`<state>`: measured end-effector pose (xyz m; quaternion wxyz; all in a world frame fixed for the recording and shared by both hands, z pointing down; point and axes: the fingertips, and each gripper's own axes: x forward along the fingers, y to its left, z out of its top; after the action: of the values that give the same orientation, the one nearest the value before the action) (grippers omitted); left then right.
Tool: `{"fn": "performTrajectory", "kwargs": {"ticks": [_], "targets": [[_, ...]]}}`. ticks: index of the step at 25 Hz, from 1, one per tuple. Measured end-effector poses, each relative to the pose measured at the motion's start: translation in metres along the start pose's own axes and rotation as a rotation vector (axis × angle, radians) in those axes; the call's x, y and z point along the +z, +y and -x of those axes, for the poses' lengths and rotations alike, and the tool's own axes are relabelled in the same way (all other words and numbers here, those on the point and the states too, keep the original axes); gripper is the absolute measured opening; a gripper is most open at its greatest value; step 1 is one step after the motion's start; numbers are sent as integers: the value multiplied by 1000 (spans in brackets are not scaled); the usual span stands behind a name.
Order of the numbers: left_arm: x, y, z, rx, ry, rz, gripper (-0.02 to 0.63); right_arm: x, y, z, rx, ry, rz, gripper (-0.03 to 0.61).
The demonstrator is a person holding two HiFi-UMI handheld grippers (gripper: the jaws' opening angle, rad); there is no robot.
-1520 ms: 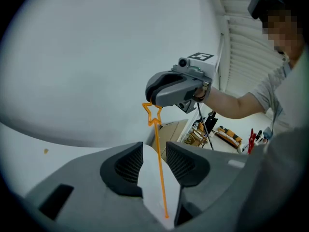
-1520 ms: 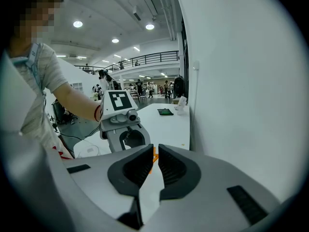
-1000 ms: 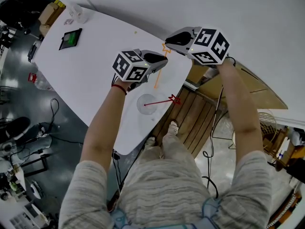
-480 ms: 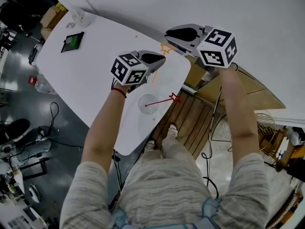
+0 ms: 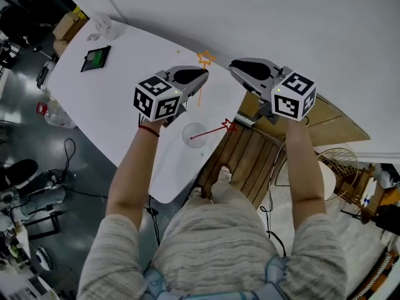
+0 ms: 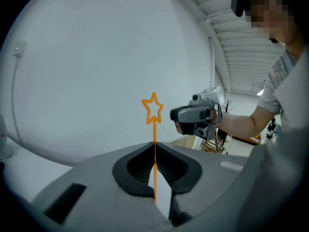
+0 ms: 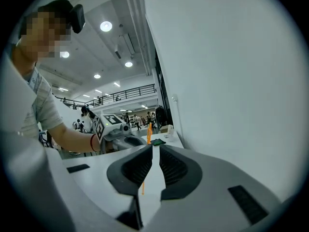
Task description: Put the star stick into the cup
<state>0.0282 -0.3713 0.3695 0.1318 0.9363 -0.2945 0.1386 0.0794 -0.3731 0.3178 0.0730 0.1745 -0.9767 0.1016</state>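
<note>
Left gripper (image 5: 201, 75) pinches thin orange star stick (image 6: 154, 124), standing up; clear round cup (image 5: 193, 136) below, slightly behind. Right gripper (image 7: 152, 151) barely apart, empty.

White table (image 5: 119, 99) against a white wall (image 5: 281, 17), wooden slatted platform (image 5: 250, 161) beside it, dark glossy floor (image 5: 25, 130), round ceiling lights (image 7: 105, 26).

lab hall: floor cables (image 5: 69, 147), mezzanine railing (image 7: 126, 94)
</note>
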Motion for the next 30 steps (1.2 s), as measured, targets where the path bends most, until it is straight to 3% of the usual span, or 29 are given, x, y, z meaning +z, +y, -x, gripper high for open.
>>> {"fn": "performTrajectory", "kwargs": {"ticks": [10,30], "targets": [[24,-29,51,52,-132,12,20,-36,28,33,-75,-47,-111,35],[9,-82,98,40,-261,24,20,-63,67,70,-290,-67,-135,35]]}}
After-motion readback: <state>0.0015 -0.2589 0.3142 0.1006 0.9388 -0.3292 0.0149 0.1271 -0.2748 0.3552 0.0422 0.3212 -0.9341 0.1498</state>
